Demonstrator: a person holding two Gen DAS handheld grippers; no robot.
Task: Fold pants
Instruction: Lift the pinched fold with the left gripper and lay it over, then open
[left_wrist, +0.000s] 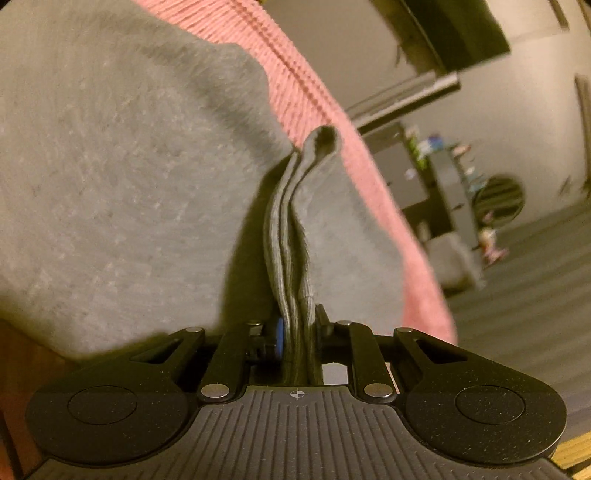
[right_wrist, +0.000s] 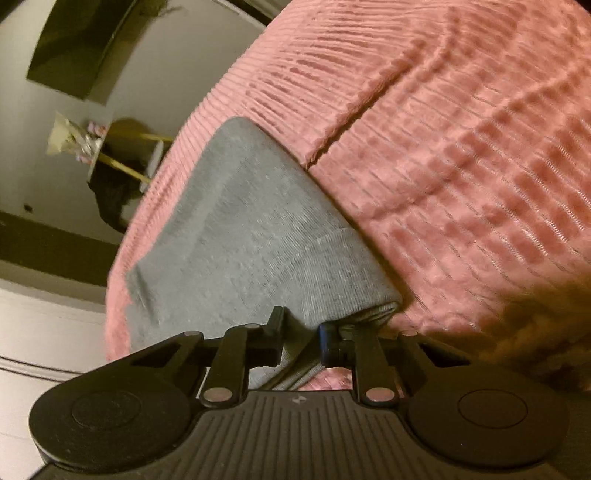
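both grippers grip the grey pants (left_wrist: 129, 177) lying on the pink ribbed cover (left_wrist: 295, 70): the left gripper (left_wrist: 297, 332) is pinched tight on a bunched edge, and in the right view the right gripper (right_wrist: 301, 332) is clamped on a folded corner.

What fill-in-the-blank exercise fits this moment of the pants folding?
1. The soft grey knit pants lie on a ribbed ____ blanket.
2. The left gripper is ____ on a bunched edge of the pants.
3. The right gripper pinches fabric of the ____.

Missing words: pink; shut; pants
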